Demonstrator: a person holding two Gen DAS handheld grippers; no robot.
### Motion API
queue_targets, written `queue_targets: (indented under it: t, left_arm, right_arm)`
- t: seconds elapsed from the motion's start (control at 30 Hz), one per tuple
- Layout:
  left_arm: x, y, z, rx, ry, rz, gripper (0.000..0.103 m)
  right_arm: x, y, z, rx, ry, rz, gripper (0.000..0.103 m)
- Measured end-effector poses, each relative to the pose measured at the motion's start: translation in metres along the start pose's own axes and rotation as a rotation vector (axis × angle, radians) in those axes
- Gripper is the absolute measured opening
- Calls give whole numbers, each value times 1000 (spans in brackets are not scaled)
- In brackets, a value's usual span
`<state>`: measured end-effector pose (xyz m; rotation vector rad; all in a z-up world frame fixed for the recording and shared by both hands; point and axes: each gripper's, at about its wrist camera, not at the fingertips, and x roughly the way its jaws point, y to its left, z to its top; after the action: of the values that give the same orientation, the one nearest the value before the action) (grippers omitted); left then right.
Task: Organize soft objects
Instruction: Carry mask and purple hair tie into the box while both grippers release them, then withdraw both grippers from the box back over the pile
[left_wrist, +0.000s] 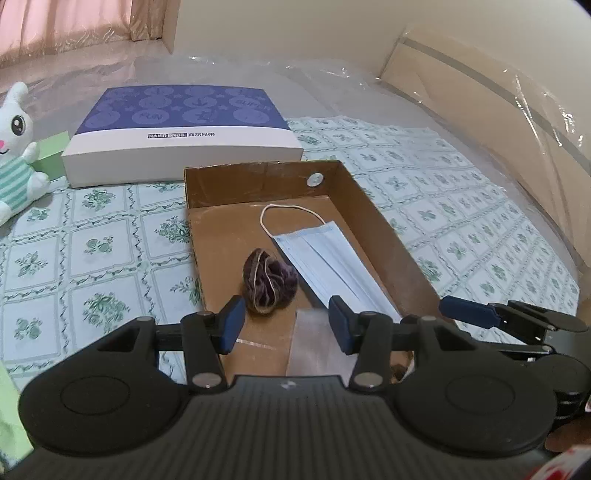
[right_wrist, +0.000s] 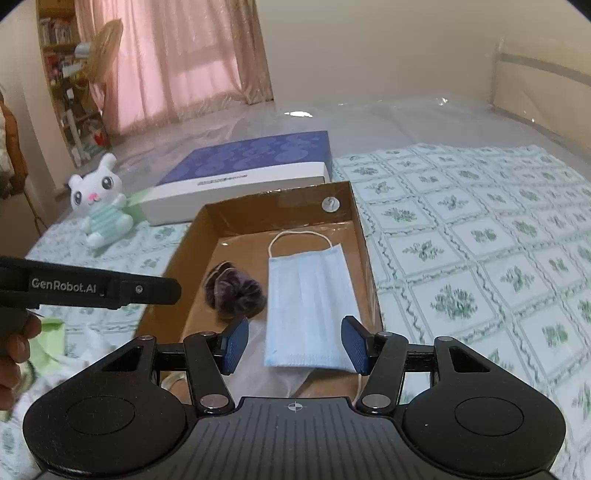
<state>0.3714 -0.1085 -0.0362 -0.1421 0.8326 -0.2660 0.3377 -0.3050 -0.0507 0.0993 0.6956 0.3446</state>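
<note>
My left gripper (left_wrist: 286, 324) hangs over the near end of the brown cardboard box (left_wrist: 384, 218), its blue pads parted with nothing between them. My right gripper (right_wrist: 293, 345) stands likewise spread and empty, just above the near edge of the blue face mask (right_wrist: 306, 302); whether the right pad touches the mask I cannot tell. The mask lies flat in the box toward three o'clock, its ear loop pointing to twelve. The dark purple scrunchie (left_wrist: 269, 284) rests on the box floor at the mask's nine o'clock side, just beside it. Beyond the box at eleven o'clock sits a flat purple-and-white gift box (left_wrist: 184, 133), and farther toward ten o'clock a white plush bunny (right_wrist: 99, 206) sits upright on the floral bedsheet (right_wrist: 480, 258). A crumpled clear plastic piece (left_wrist: 314, 343) lies in the box's near end.
</note>
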Motion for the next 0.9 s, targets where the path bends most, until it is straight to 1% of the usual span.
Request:
queue_targets:
  t: [0.27, 0.47, 0.77, 0.9]
  left_arm:
    - [-53, -8, -21, 44, -38, -9, 47]
    - [-95, -6, -39, 49, -61, -13, 47]
    - [-151, 10, -71, 40, -79, 15, 47]
    - [-176, 21, -89, 23, -95, 29, 47]
  right_arm:
    - [-46, 10, -14, 68, -35, 34, 56]
    - [-79, 20, -26, 82, -65, 46, 56]
    - [-121, 40, -40, 83, -94, 73, 56]
    - [-132, 50, -48, 78, -87, 82, 56]
